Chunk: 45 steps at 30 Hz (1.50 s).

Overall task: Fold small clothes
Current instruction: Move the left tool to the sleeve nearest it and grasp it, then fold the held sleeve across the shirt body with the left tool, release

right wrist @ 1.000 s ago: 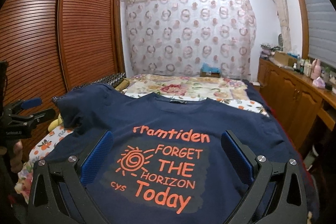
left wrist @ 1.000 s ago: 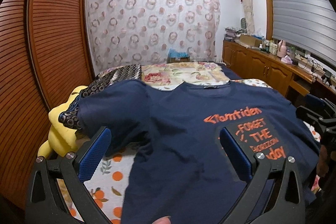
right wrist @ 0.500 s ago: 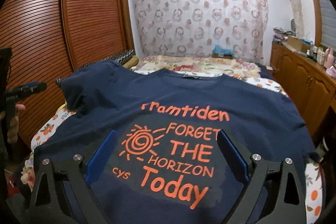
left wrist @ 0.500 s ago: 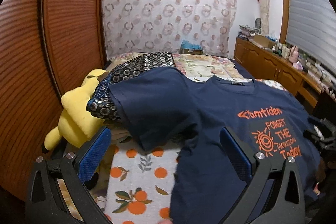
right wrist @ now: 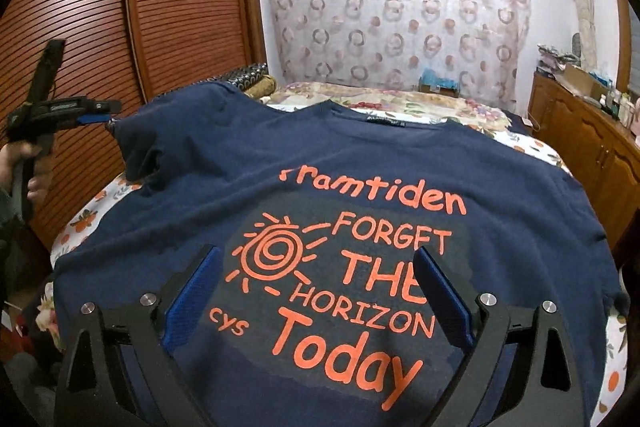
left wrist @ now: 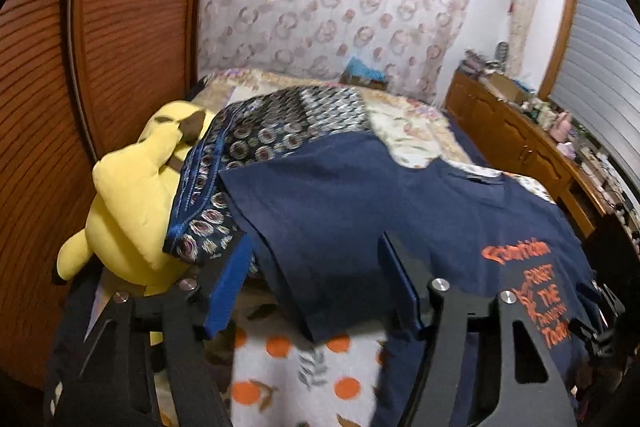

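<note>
Navy tee [right wrist: 360, 163] flat, print up, on bed [left wrist: 304, 379], collar toward far edge. Our left gripper [left wrist: 316, 291], jaws wide, empty, sits at left sleeve [left wrist: 312, 227]. Right gripper [right wrist: 316, 303], wide, empty, over hem centre. Left nearer sleeve.

The navy T-shirt [right wrist: 360, 155] spread on the bed carries orange lettering across its chest: a top line that looks like "ramtiden", with a stroke before it I cannot make out, then "FORGET THE HORIZON" stacked in three lines beneath it and a large "Today" lowest of all. Left of "FORGET THE HORIZON" sits an orange spiral sun with rays, and just below that sun is a small "cys". Above the top line, inside the shirt's collar, a neck label [right wrist: 386, 122] has pale print too small to read.
</note>
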Motion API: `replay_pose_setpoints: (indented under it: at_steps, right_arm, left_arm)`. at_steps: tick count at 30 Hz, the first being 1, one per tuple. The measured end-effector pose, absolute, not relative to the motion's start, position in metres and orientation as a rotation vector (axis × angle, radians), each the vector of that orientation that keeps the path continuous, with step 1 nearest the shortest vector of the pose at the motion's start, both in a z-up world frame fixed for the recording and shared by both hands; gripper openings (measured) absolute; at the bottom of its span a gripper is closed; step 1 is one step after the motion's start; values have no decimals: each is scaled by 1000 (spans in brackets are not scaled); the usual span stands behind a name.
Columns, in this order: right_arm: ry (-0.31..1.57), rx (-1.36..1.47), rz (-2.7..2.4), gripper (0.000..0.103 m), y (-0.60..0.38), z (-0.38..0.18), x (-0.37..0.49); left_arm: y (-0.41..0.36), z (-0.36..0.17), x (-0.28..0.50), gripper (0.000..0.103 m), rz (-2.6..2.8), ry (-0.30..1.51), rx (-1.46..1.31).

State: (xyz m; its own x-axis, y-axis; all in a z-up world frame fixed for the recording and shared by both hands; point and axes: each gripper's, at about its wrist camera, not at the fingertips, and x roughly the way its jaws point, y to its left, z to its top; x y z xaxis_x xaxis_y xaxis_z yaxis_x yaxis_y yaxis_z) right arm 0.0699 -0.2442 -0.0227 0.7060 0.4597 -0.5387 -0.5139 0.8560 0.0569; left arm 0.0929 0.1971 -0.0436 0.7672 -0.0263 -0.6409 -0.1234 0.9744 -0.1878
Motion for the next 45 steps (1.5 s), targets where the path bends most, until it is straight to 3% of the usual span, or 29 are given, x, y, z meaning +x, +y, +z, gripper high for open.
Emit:
replay_pose_setpoints:
  at_steps: [7, 16, 17, 18, 19, 21, 33, 43, 45]
  right_arm:
    - [560, -85, 544, 96, -237, -30, 67]
    - [550, -81, 544, 96, -235, -33, 59]
    - [551, -79, 544, 96, -237, -33, 61]
    - [551, -77, 544, 96, -238, -33, 61]
    - [552, -77, 546, 96, -239, -33, 61]
    - [550, -79, 547, 96, -238, -33, 59]
    - [545, -80, 546, 96, -239, -33, 58]
    - [546, -74, 544, 96, -241, -33, 59]
    - [545, -73, 545, 96, -242, -33, 59]
  left_arm:
    - [213, -63, 122, 50, 98, 786, -244]
    - [216, -70, 133, 50, 92, 842, -200]
    - [219, -71, 133, 46, 79, 843, -213]
    - [221, -71, 132, 26, 67, 836, -222]
    - [222, -70, 133, 16, 58, 832, -229]
    - [220, -63, 127, 7, 33, 800, -224]
    - [167, 12, 118, 6, -46, 625, -116]
    - [62, 21, 157, 6, -212, 670, 7]
    - [47, 18, 159, 12, -226, 678, 33]
